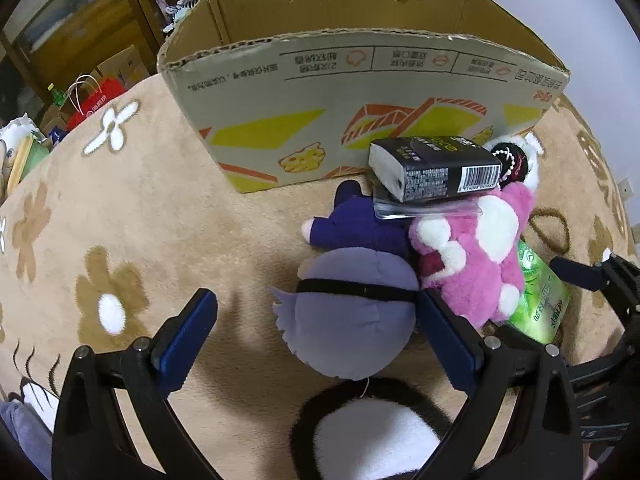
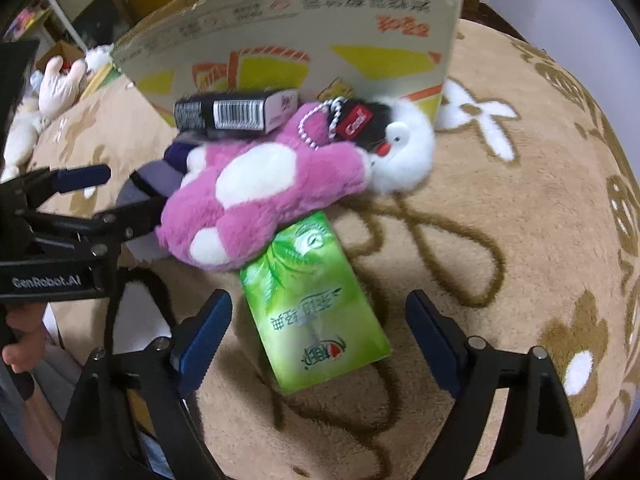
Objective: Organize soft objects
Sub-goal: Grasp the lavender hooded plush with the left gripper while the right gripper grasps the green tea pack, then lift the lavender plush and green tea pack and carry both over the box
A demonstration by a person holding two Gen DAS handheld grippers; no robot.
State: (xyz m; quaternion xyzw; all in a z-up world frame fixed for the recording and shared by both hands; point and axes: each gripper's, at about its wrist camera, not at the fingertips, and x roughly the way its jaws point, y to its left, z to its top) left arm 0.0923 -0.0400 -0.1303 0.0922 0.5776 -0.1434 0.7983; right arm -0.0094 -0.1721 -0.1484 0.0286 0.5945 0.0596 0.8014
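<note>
A purple plush doll (image 1: 352, 312) with a dark blue body lies on the tan blanket, its round head between the blue pads of my open left gripper (image 1: 316, 320). A pink and white plush bear (image 1: 476, 256) lies against it, also in the right wrist view (image 2: 260, 196). A white and black plush (image 2: 404, 152) with a red tag lies beyond the bear. A green tissue pack (image 2: 316, 304) lies partly under the bear, in front of my open, empty right gripper (image 2: 320, 336). A black box (image 1: 436, 172) rests on top of the pile. The open cardboard box (image 1: 360, 92) stands behind.
The tan flower-patterned blanket (image 1: 120, 220) covers the surface. A red paper bag (image 1: 96, 100) and clutter sit beyond the left edge. A white plush (image 2: 60, 84) lies far left in the right wrist view. A black and white plush patch (image 1: 372, 428) lies below the left gripper.
</note>
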